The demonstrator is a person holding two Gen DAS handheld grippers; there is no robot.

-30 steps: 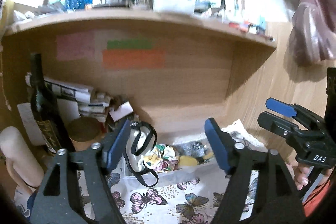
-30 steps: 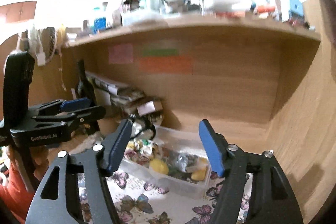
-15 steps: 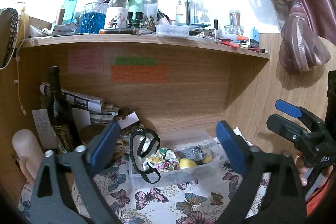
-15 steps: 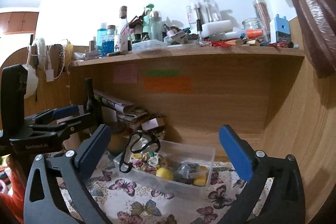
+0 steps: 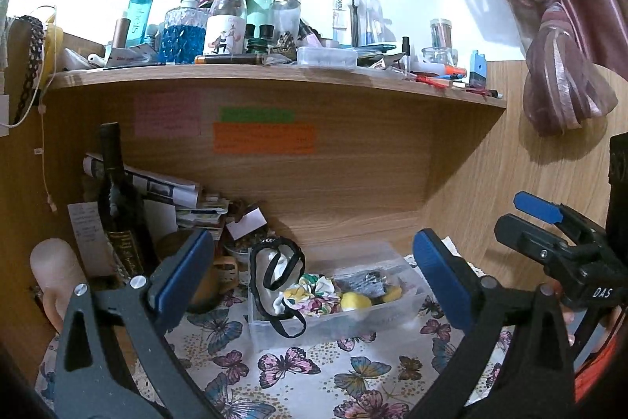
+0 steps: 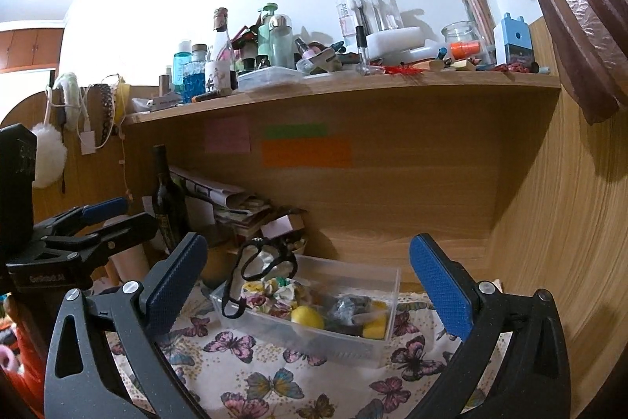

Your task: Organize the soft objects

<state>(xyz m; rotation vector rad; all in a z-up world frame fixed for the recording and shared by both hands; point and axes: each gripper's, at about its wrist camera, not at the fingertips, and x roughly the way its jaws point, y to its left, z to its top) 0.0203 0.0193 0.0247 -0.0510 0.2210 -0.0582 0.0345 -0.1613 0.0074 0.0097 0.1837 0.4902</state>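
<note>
A clear plastic box [image 5: 388,313] [image 6: 353,340] stands on the butterfly cloth [image 5: 298,372] [image 6: 251,368] under the wooden shelf. It holds a floral scrunchie [image 5: 314,295] [image 6: 271,295], a yellow ball [image 5: 355,300] [image 6: 307,317], a dark crumpled item [image 5: 365,281] [image 6: 347,307] and a black elastic band [image 5: 274,273] [image 6: 251,269] hanging over its left rim. My left gripper [image 5: 314,273] and my right gripper [image 6: 308,281] are both wide open, empty, back from the box. Each also shows in the other's view, the right gripper [image 5: 549,222] and the left gripper [image 6: 98,218].
A dark wine bottle [image 5: 119,207] [image 6: 168,211], stacked papers [image 5: 168,191] [image 6: 231,207] and a brown jar [image 5: 204,281] stand left of the box. The shelf [image 5: 274,73] [image 6: 353,85] above is crowded with bottles. A wooden side panel [image 6: 549,242] and a curtain [image 5: 557,65] are on the right.
Both grippers have pulled back and up from the box; their jaws opened wider. The box now looks smaller and more of the shelf top shows.
</note>
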